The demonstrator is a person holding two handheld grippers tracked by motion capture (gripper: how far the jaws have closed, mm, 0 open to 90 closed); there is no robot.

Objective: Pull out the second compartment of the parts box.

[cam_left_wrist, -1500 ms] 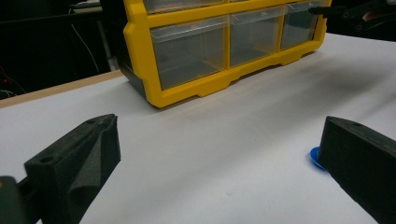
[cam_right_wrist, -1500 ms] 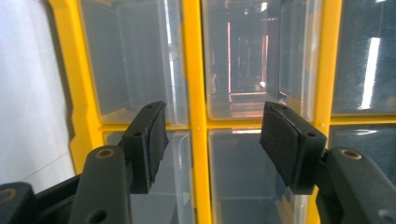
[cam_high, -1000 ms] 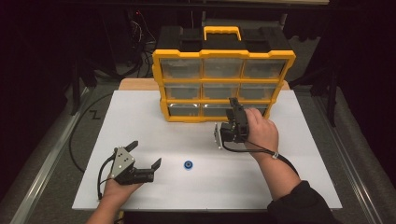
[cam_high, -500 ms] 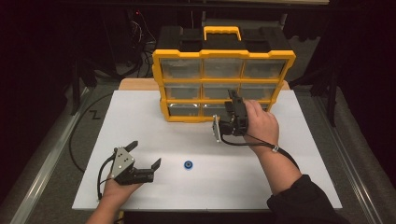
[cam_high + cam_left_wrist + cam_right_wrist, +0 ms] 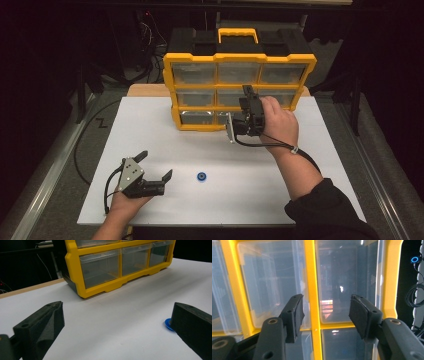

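A white table (image 5: 310, 200) carried a yellow drawer cabinet (image 5: 239, 90) at its far edge and a small blue ring (image 5: 202, 176) near the front.

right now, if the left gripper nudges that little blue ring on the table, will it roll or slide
The blue ring lies flat on the white table, so it would probably slide, not roll. It looks small and light, so a nudge may send it skittering. Its low profile could make pinching fiddly for the left gripper.
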